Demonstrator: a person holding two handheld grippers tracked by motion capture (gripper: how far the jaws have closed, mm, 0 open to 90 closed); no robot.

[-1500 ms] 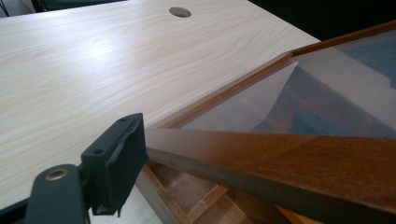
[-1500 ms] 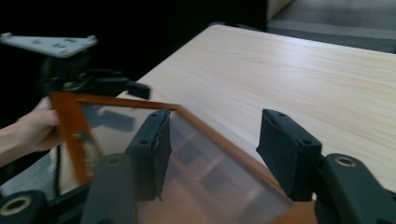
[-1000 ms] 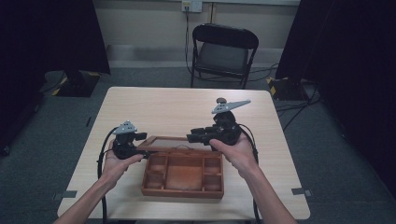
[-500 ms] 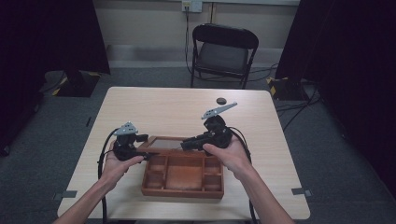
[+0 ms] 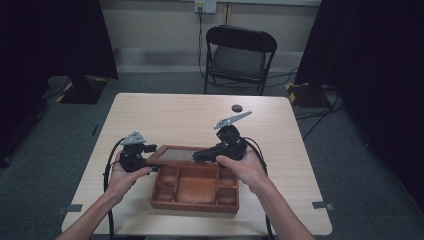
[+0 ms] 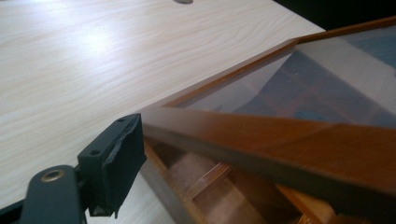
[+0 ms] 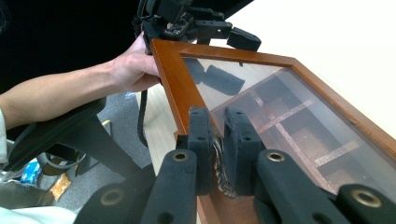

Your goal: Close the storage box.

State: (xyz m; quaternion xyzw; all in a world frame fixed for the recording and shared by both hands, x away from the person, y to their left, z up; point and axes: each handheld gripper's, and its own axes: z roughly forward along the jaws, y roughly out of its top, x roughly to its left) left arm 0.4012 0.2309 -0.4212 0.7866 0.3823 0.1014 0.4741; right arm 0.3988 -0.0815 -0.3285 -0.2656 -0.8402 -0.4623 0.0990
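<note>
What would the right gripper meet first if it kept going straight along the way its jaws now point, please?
Probably the wooden frame of the glass lid: the right gripper is shut on a small metal piece at the lid's edge, jaws pointing along that frame toward the left gripper. Depth is uncertain.

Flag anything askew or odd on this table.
The glass lid of the wooden box sits half raised and tilted. The left gripper holds its corner; the right gripper has just closed on a metal chain at its front edge. A small dark disc lies apart.
</note>
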